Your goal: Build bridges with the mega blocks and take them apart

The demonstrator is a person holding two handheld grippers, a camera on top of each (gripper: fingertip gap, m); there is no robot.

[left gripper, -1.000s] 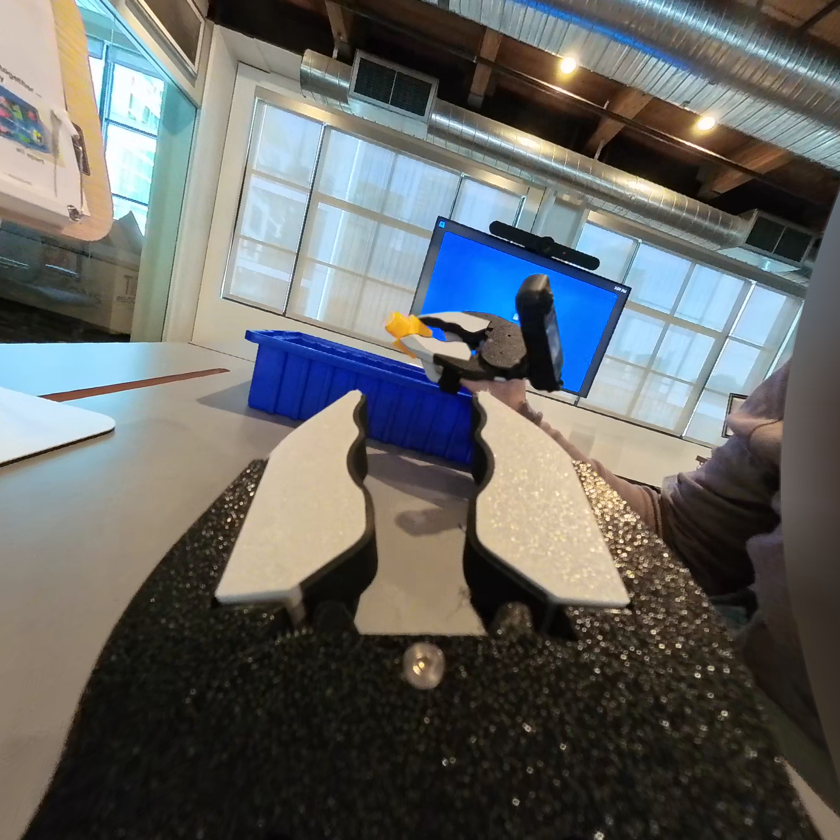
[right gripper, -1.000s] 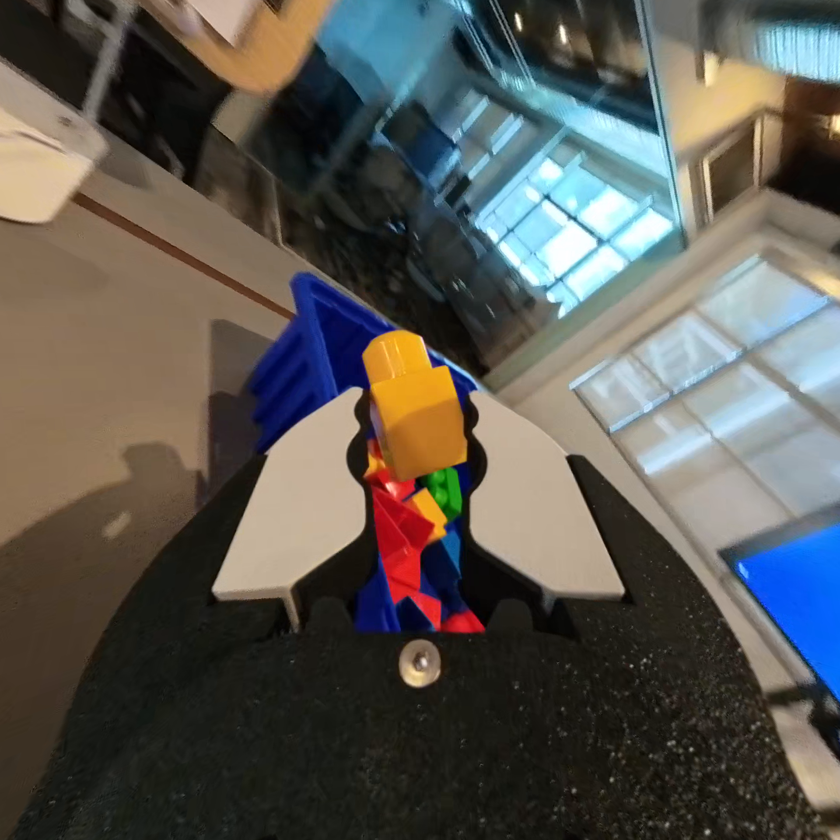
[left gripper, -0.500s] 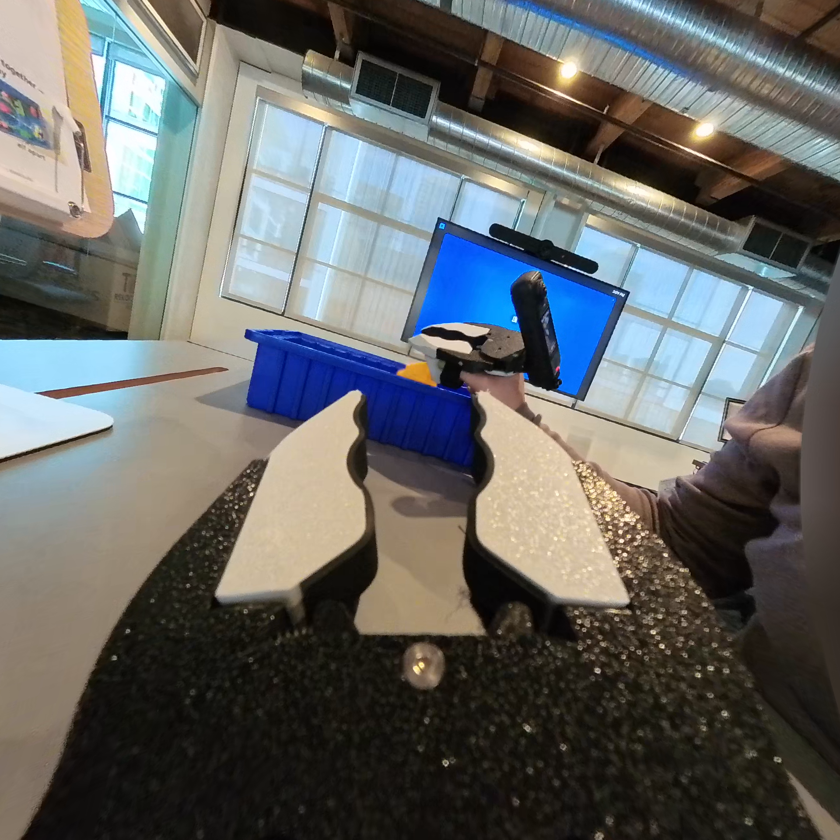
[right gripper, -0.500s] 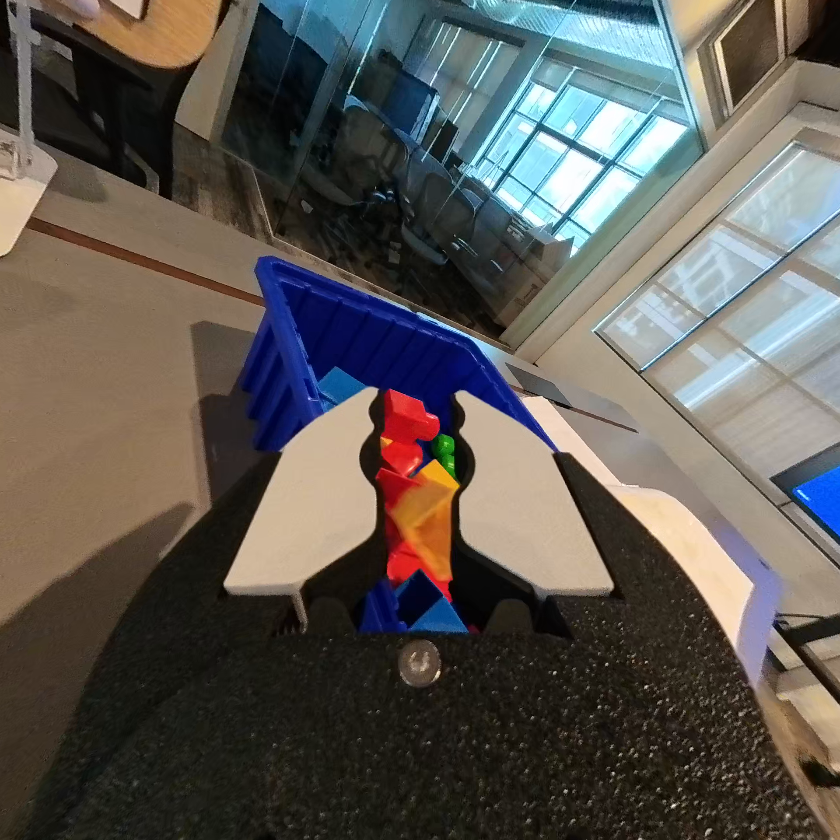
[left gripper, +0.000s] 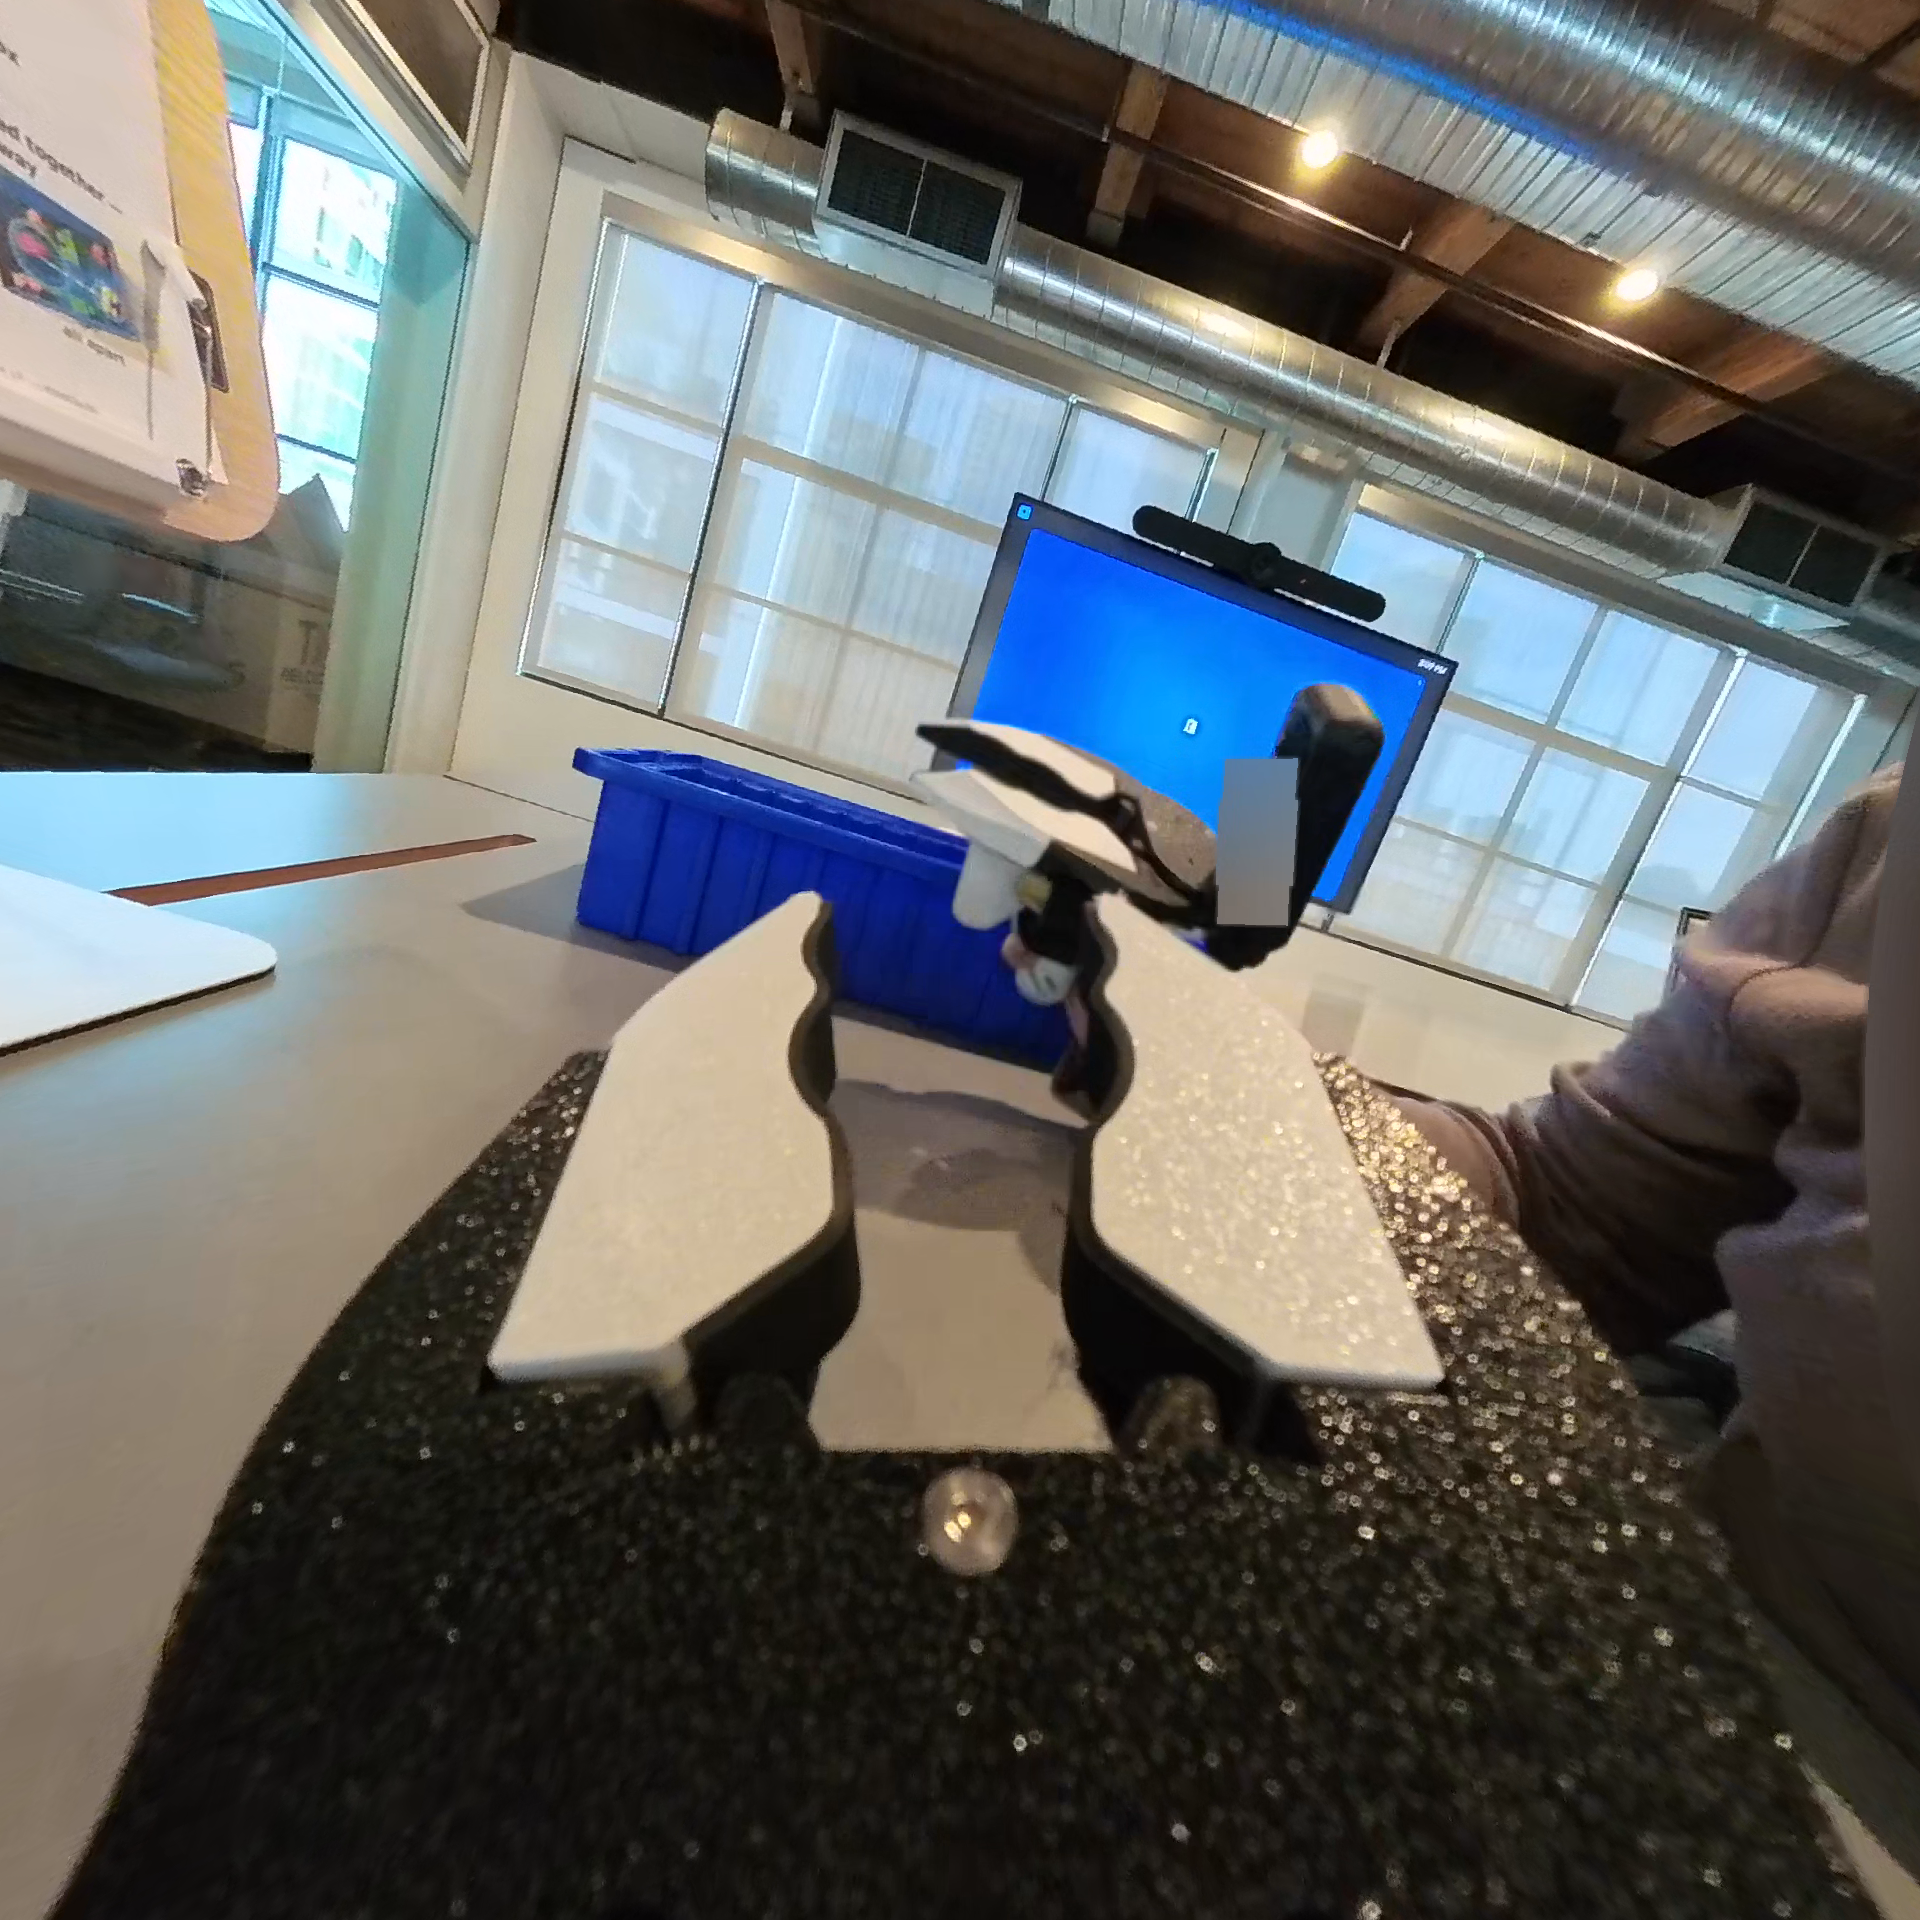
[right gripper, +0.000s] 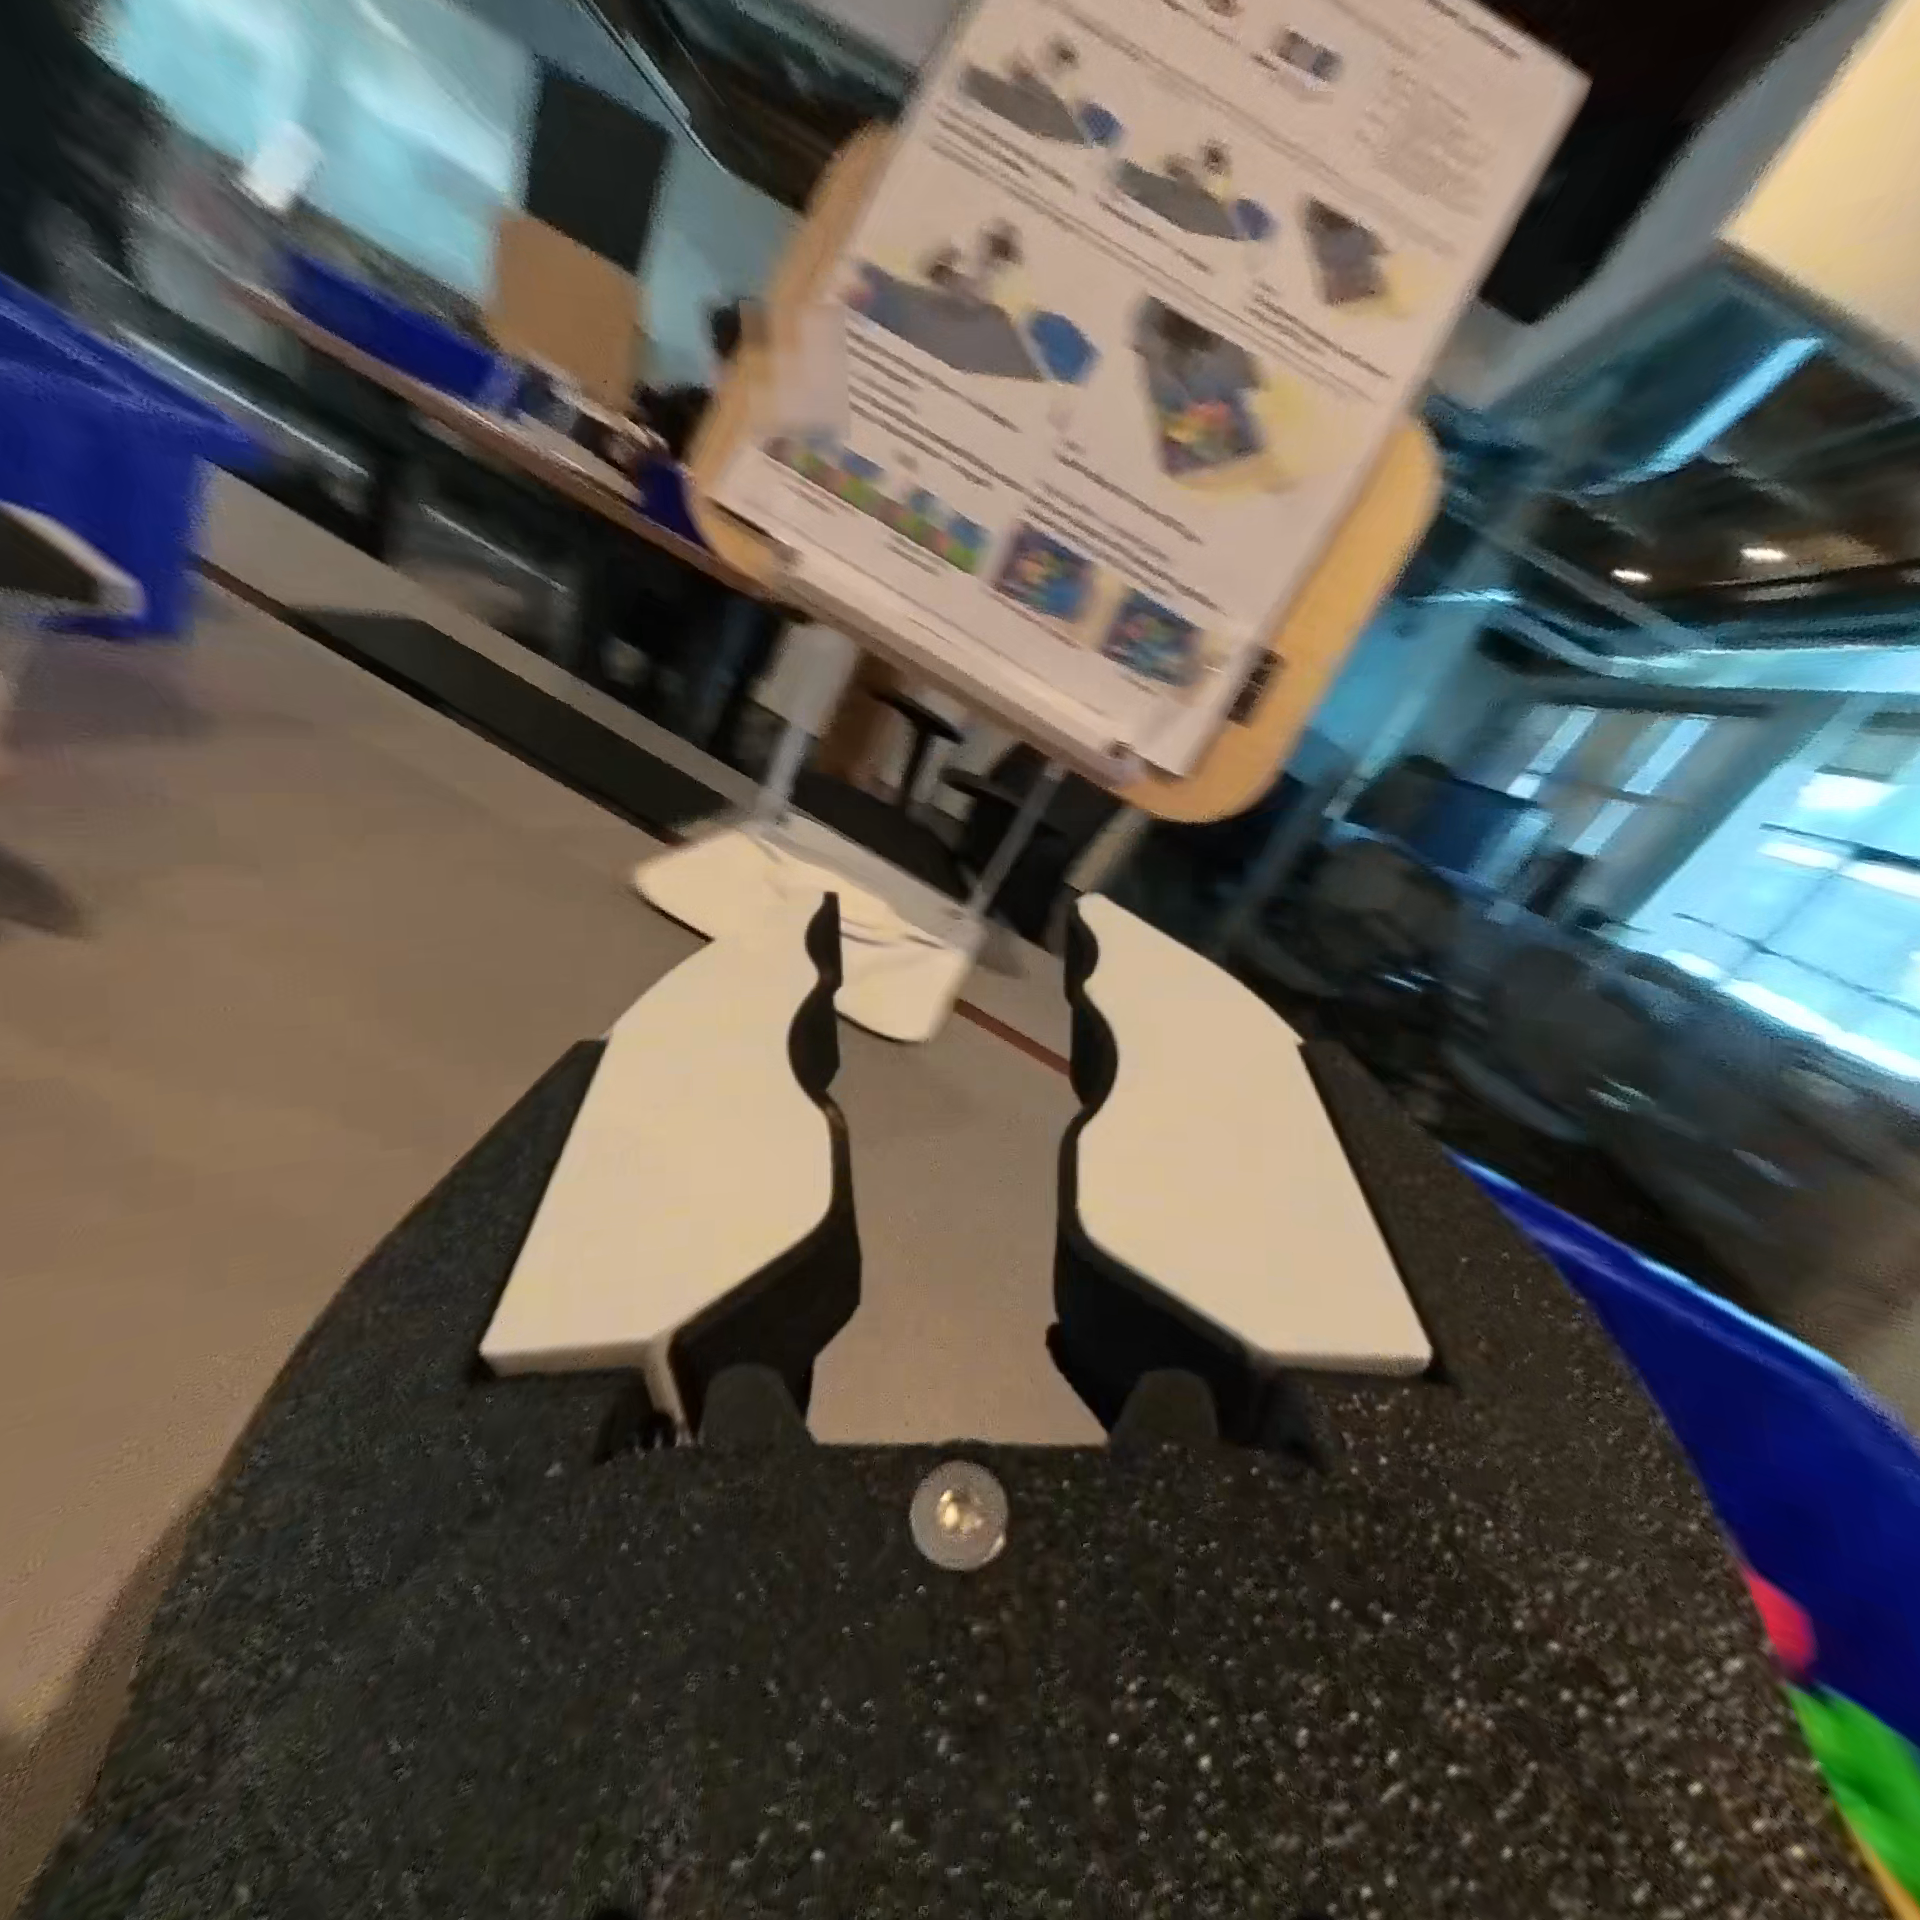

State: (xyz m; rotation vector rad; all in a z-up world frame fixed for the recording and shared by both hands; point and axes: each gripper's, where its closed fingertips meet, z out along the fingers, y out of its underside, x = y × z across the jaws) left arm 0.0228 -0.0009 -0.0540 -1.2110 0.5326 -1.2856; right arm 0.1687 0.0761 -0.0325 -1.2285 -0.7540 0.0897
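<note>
My left gripper [left gripper: 951, 914] is open and empty, low over the grey table [left gripper: 312, 1091]. The blue bin [left gripper: 769, 883] stands beyond it. My right gripper [left gripper: 935, 764] hovers by the bin's near right end, held by a hand, with nothing between its fingers. In the blurred right wrist view my right gripper [right gripper: 954, 909] is open and empty above the table [right gripper: 260, 987]. The bin's blue wall [right gripper: 1714, 1434] is at the right edge, with a red block [right gripper: 1782, 1636] and a green block [right gripper: 1860, 1766] showing in it. No block is on the table in either view.
An instruction sheet on a wooden board [right gripper: 1122, 343] stands on a white base [right gripper: 831, 935] ahead of my right gripper; the base [left gripper: 94, 956] lies left of my left gripper. A blue screen [left gripper: 1174, 696] stands behind the bin. A person's sleeve [left gripper: 1662, 1122] is at right. The tips of one gripper are about 15 cm away from the tips of the other.
My right gripper held a yellow block over the bin, let it go into the bin, then swung away towards the sheet stand, empty. My left gripper has stayed put.
</note>
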